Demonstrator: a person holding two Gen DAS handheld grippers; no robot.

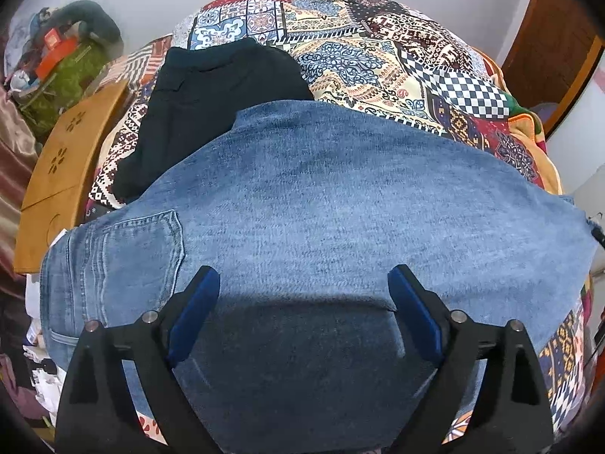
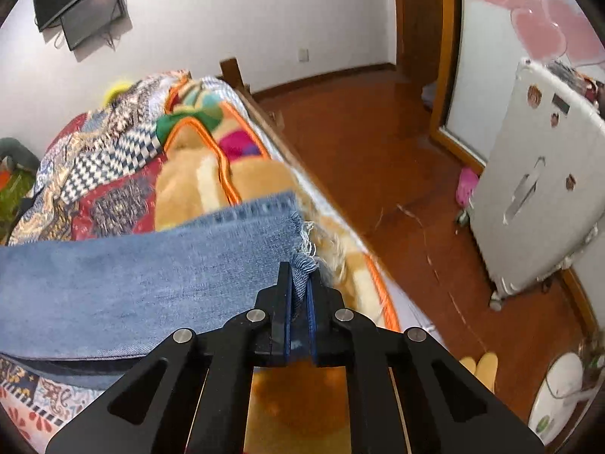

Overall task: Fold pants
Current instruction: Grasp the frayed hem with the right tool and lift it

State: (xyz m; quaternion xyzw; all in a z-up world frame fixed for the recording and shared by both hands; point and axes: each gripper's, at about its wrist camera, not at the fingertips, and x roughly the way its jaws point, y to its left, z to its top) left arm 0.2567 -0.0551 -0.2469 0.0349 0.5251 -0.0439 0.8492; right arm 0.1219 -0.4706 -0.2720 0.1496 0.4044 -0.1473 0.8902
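**Right gripper pinches the frayed hem; left gripper spread wide over the denim**

Left wrist view: the left gripper (image 1: 304,283) stands with its black fingers and blue pads (image 1: 414,310) spread wide apart, nothing between them. Both tips hang over the faded blue denim jeans (image 1: 321,204); whether they touch the cloth cannot be told. The jeans lie flat across the patchwork-patterned bedspread (image 1: 378,56), filling most of the view, with a stitched back pocket (image 1: 143,253) on the left of the jeans. A black folded garment (image 1: 211,102) lies on the bedspread just beyond the jeans, partly tucked under their far edge. A tan wooden board with flower-shaped cut-outs (image 1: 64,162) sits left of the jeans, at the bedspread's edge.

Right wrist view: the right gripper (image 2: 300,278) has its fingers closed nearly together, clamping the frayed hem corner of the jeans (image 2: 151,265). The denim bunches up between the blue pads, white threads trailing beside them. The leg stretches leftward from the grip over the bedspread (image 2: 94,174). An orange-edged plush blanket (image 2: 196,174) lies beyond the jeans. Right of the jeans, reddish wooden floor (image 2: 359,151) and a white appliance (image 2: 537,204).
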